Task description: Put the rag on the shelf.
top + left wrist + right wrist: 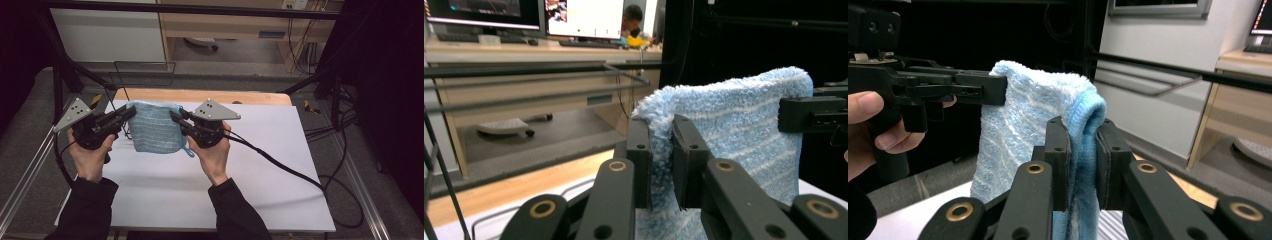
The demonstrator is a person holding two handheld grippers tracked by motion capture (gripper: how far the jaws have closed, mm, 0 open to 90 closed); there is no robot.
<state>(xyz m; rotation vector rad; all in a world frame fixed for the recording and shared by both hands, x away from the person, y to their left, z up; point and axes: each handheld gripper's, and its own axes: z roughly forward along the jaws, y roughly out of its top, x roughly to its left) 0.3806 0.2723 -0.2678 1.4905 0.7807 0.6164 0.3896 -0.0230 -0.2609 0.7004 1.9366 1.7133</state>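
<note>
While desks stand behind, white table [260, 150] spreads.

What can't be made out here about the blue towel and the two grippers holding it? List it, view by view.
- High view: whether the towel's bottom edge touches the white table sheet; the hanging cloth hides it.
- Left gripper view: towel's bottom, cut off behind the left gripper.
- Right gripper view: towel's bottom, cut off behind the right gripper.
- High view: loop at the towel's corner, too small to identify.
</note>
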